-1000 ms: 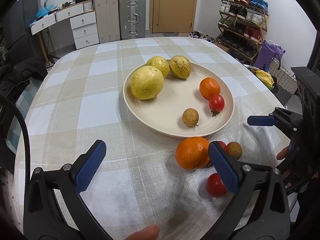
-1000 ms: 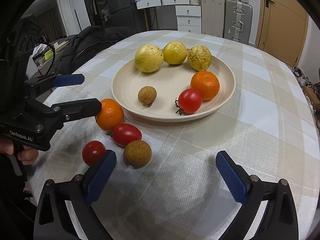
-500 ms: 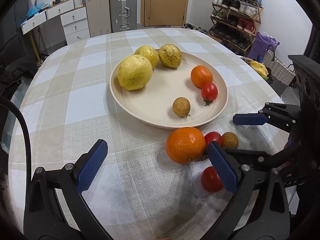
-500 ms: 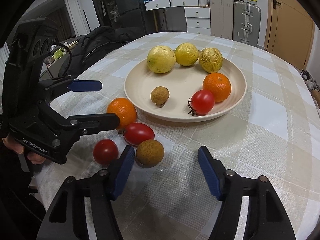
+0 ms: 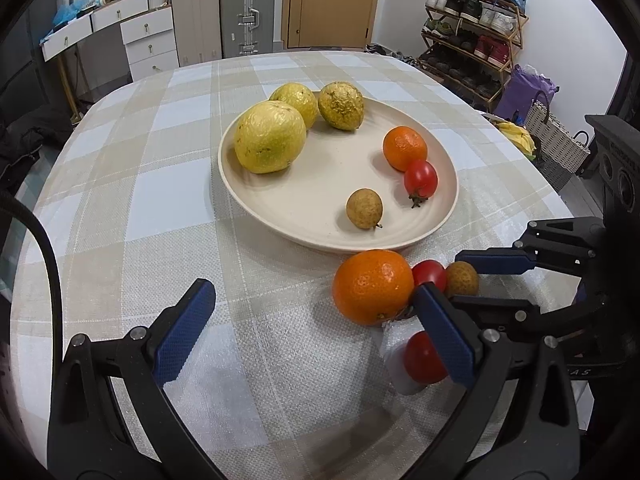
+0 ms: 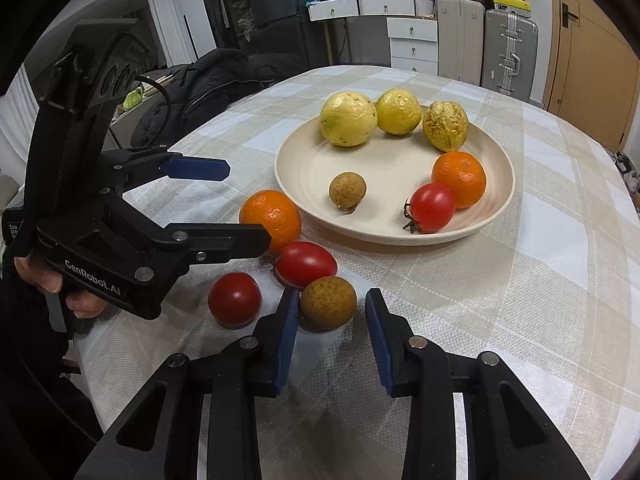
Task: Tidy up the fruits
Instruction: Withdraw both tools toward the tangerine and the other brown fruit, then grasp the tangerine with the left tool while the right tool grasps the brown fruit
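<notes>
A cream plate [image 5: 304, 216] [image 6: 380, 224] holds three yellow fruits, a small orange [image 6: 459, 179], a tomato [image 6: 432, 207] and a longan [image 6: 347, 190]. Beside it on the cloth lie an orange [image 5: 372, 286] [image 6: 271, 217], an oval tomato [image 6: 306, 264], a round tomato [image 6: 235, 299] [image 5: 422, 359] and a brown longan [image 6: 328, 303] [image 5: 462, 279]. My right gripper [image 6: 332, 338] is open, its jaws narrowed to either side of this longan, not touching it. My left gripper [image 5: 312, 332] is open wide and empty, just short of the orange.
The round table has a checked cloth [image 5: 160, 184] and its edge is close behind the loose fruit. A dark jacket [image 6: 216, 80] lies on a chair at the left. Suitcases, drawers and a shoe rack [image 5: 472, 32] stand around the room.
My right gripper has narrowed its jaws and moved forward around the brown longan. My left gripper has moved closer to the orange and stays open.
</notes>
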`<state>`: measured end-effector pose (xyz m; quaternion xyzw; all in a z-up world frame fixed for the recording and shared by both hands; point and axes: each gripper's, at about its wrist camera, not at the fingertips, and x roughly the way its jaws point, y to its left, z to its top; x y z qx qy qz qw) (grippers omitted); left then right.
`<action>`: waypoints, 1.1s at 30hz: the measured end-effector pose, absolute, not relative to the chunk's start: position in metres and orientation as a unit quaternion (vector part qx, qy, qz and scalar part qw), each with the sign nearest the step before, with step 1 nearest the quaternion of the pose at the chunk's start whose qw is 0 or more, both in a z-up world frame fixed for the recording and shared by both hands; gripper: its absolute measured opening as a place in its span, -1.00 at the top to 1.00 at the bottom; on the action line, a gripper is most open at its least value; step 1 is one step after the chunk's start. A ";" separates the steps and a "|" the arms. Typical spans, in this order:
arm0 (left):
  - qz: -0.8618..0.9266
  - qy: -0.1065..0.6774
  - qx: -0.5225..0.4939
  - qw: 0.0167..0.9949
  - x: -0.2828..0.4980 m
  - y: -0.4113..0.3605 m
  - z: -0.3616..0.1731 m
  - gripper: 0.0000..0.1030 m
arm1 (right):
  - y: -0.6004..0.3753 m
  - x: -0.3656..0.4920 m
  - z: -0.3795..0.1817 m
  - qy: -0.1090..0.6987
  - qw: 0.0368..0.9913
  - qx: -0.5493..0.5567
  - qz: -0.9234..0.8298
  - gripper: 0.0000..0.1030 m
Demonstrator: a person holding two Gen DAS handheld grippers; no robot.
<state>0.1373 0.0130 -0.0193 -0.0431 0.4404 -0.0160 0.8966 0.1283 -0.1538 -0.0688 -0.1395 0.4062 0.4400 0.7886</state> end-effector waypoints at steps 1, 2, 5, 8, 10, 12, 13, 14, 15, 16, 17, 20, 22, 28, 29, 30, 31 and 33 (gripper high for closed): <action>-0.016 0.441 -0.044 0.896 0.137 0.013 -0.019 -0.95 | -0.154 0.127 -0.069 0.405 0.788 -0.140 0.442 0.43; -0.016 0.442 -0.045 0.896 0.138 0.013 -0.020 -0.95 | -0.153 0.127 -0.068 0.403 0.789 -0.143 0.441 0.44; -0.018 0.445 -0.048 0.894 0.138 0.012 -0.021 -0.95 | -0.155 0.127 -0.065 0.397 0.792 -0.141 0.441 0.44; -0.022 0.449 -0.057 0.892 0.139 0.013 -0.023 -0.95 | -0.159 0.130 -0.063 0.396 0.799 -0.134 0.433 0.44; -0.026 0.450 -0.065 0.890 0.140 0.013 -0.026 -0.92 | -0.161 0.132 -0.062 0.396 0.802 -0.130 0.428 0.44; -0.030 0.449 -0.072 0.890 0.140 0.014 -0.027 -0.83 | -0.163 0.134 -0.061 0.396 0.805 -0.126 0.424 0.44; -0.034 0.448 -0.077 0.890 0.140 0.014 -0.027 -0.78 | -0.164 0.135 -0.061 0.396 0.806 -0.125 0.422 0.44; -0.040 0.447 -0.082 0.890 0.140 0.015 -0.027 -0.71 | -0.164 0.135 -0.061 0.396 0.807 -0.125 0.420 0.44; -0.045 0.448 -0.087 0.889 0.140 0.015 -0.027 -0.63 | -0.165 0.136 -0.060 0.397 0.807 -0.124 0.419 0.44; -0.052 0.448 -0.095 0.888 0.139 0.016 -0.028 -0.58 | -0.166 0.135 -0.060 0.396 0.808 -0.123 0.418 0.44; -0.060 0.448 -0.103 0.886 0.139 0.017 -0.027 -0.45 | -0.166 0.136 -0.060 0.396 0.809 -0.122 0.418 0.44; -0.086 0.448 -0.125 0.881 0.139 0.017 -0.027 -0.08 | -0.167 0.135 -0.059 0.395 0.810 -0.121 0.416 0.44; -0.099 0.447 -0.130 0.879 0.138 0.016 -0.026 0.10 | -0.167 0.135 -0.059 0.395 0.810 -0.121 0.416 0.44; -0.102 0.446 -0.117 0.881 0.136 0.009 -0.024 0.23 | -0.168 0.135 -0.059 0.394 0.812 -0.120 0.414 0.45; -0.102 0.446 -0.116 0.882 0.135 0.009 -0.023 0.24 | -0.168 0.135 -0.058 0.394 0.812 -0.119 0.414 0.45; -0.100 0.445 -0.113 0.883 0.135 0.008 -0.023 0.24 | -0.168 0.136 -0.058 0.394 0.812 -0.119 0.415 0.45; -0.098 0.445 -0.108 0.884 0.135 0.008 -0.023 0.24 | -0.168 0.136 -0.058 0.393 0.812 -0.119 0.414 0.45; -0.094 0.442 -0.101 0.886 0.134 0.008 -0.022 0.24 | -0.168 0.136 -0.058 0.393 0.812 -0.119 0.414 0.45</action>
